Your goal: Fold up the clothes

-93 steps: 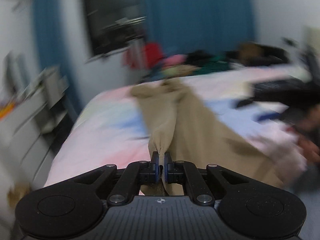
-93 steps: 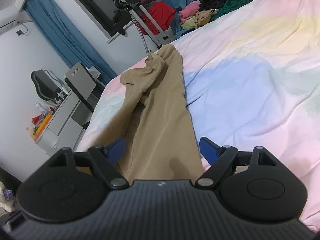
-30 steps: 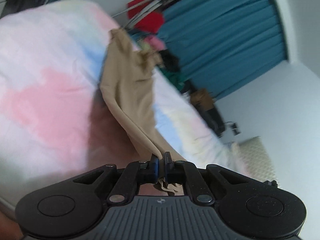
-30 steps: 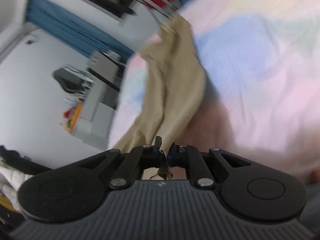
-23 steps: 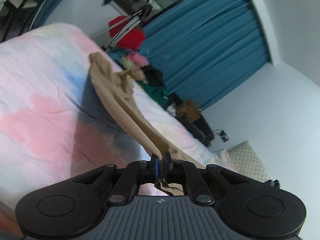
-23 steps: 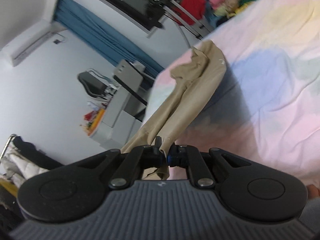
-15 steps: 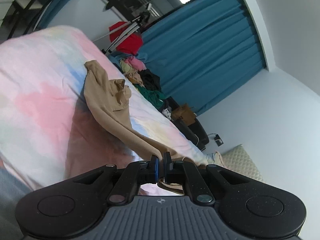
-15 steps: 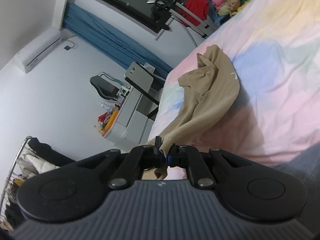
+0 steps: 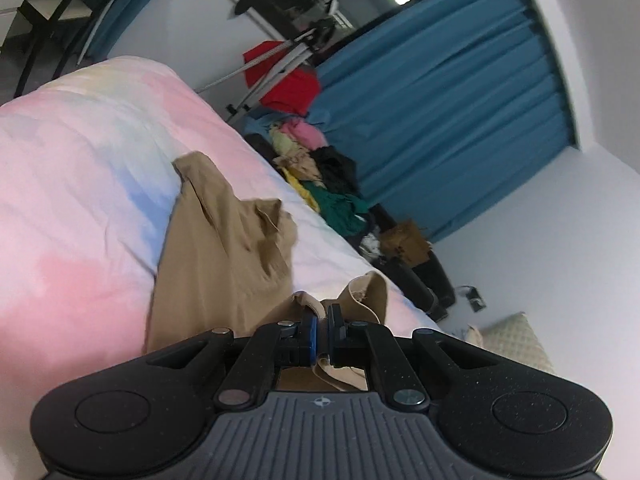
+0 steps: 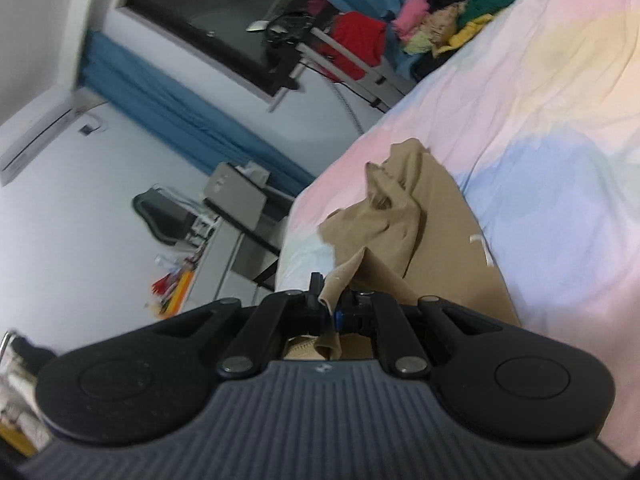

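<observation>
Tan trousers (image 9: 216, 256) lie doubled over on the pastel bedspread (image 9: 72, 184), their crumpled waist end farthest from me. My left gripper (image 9: 319, 322) is shut on the hem of one leg, which bunches up just past its fingers. In the right wrist view the same trousers (image 10: 440, 248) spread ahead, and my right gripper (image 10: 328, 300) is shut on the other leg's hem, a flap of cloth sticking up between its fingers. Both hems are held low over the garment's near half.
A heap of mixed clothes (image 9: 320, 172) sits at the bed's far end before blue curtains (image 9: 440, 100). A rack with a red garment (image 9: 288, 76) stands beside it. A desk and chair (image 10: 224, 216) stand off the bed's left side (image 10: 296, 232).
Both grippers carried the leg hems forward over the bed toward the waist. The trousers went from stretched out and lifted to folded over themselves on the bedspread.
</observation>
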### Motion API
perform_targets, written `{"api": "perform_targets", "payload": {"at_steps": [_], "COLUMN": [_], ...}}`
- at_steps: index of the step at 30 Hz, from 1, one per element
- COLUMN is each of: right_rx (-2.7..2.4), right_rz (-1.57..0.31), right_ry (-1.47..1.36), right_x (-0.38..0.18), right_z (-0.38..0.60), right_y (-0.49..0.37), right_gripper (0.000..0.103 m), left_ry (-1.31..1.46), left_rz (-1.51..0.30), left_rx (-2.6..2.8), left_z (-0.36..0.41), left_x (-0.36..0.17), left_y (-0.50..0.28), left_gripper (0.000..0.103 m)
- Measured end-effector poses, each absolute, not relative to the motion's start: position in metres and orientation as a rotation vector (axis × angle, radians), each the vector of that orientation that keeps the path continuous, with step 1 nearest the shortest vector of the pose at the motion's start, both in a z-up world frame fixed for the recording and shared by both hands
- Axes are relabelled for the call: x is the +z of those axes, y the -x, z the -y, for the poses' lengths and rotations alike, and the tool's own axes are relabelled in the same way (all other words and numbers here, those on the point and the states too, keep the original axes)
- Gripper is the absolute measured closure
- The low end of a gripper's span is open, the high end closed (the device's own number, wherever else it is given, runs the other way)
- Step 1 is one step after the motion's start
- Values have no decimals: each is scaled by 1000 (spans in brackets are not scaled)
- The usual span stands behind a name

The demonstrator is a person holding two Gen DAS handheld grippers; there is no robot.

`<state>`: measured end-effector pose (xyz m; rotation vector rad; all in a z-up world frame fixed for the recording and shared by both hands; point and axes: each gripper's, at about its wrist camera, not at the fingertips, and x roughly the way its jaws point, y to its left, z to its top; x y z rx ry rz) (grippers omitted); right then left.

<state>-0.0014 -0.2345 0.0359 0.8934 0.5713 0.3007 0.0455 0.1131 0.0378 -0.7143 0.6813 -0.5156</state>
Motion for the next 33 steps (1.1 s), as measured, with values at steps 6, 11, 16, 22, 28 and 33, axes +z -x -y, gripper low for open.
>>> {"api": "perform_targets", "payload": {"at_steps": [6,11,16,22,28,33], "right_rx": [209,184,178,163,206,221], "right_rz": [-621,-673,-726,-778,-718,-625], "right_ry": [-929,-862,-826,-861,-952,-900], "right_x": [-10,-46,-79,-105,-97,-66], "right_z": [235,231,230,232,235,229], "right_y": [-69,-112,-145,-162,-144,-113], "right_gripper": [95,95,95,94,21,14], "left_ry": [611,536,479,410,345,230], "left_rz": [-760,-791,-795,-798,-767,-697], "left_rx": [-433,-394,-381,-365,-368,-365], "left_z": [-99,-89,-82,-74,-62,-49], "left_x": [0,-38,-56,-76,-60,-34], "left_y": [-131,-169,-184,-201,-182,-150], "left_gripper": [97,97,97,97,59,21]}}
